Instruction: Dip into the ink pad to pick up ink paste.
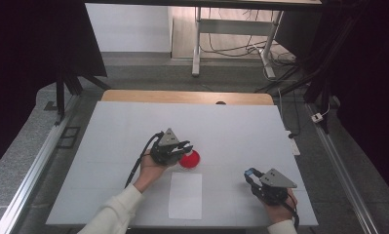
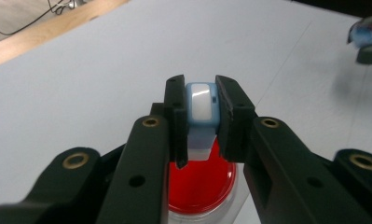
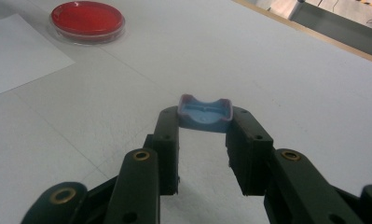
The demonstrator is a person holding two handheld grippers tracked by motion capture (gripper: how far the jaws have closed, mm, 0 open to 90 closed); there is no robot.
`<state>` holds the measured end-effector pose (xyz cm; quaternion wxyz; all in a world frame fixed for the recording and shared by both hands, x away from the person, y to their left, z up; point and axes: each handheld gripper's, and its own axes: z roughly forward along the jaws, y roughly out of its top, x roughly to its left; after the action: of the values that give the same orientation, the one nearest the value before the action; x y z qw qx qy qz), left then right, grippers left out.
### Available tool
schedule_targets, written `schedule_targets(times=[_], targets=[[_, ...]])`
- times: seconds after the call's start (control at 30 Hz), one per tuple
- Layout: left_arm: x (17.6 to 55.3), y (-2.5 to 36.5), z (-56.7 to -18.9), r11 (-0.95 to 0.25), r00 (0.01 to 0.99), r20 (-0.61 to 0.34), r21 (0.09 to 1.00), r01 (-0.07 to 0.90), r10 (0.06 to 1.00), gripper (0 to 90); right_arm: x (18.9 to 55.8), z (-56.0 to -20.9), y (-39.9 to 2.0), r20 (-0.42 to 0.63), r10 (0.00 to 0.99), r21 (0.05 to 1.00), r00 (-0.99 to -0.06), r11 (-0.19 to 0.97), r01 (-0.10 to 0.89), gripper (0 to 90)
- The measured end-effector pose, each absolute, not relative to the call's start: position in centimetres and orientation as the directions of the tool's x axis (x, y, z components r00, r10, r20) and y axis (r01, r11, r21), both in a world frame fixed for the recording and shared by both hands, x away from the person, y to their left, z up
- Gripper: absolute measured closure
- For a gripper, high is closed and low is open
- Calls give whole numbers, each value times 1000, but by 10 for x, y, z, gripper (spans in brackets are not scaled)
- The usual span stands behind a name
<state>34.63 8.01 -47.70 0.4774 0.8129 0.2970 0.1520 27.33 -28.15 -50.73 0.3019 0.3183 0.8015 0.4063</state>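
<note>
Stage: as I read it, cap already off, stamping not begun.
Left gripper [image 2: 200,128]: I had it clamped on the blue stamp [image 2: 202,109], above the red dish [image 2: 200,184].
Right gripper [image 3: 203,135]: it pinched the blue cap [image 3: 205,113].
Paper [image 1: 185,195]: it lay blank.

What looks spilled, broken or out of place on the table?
Nothing stands out. The red dish sits flat, the paper lies straight, and each gripper, left and right, holds a blue piece squarely.
</note>
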Motion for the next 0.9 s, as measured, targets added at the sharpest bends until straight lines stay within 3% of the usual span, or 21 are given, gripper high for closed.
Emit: schedule_targets(times=[0.9], targets=[[330,92,-452,-363,836,-96,870,334,540,750,274,-509,-282,-226,756,841,-615,470,268,651]])
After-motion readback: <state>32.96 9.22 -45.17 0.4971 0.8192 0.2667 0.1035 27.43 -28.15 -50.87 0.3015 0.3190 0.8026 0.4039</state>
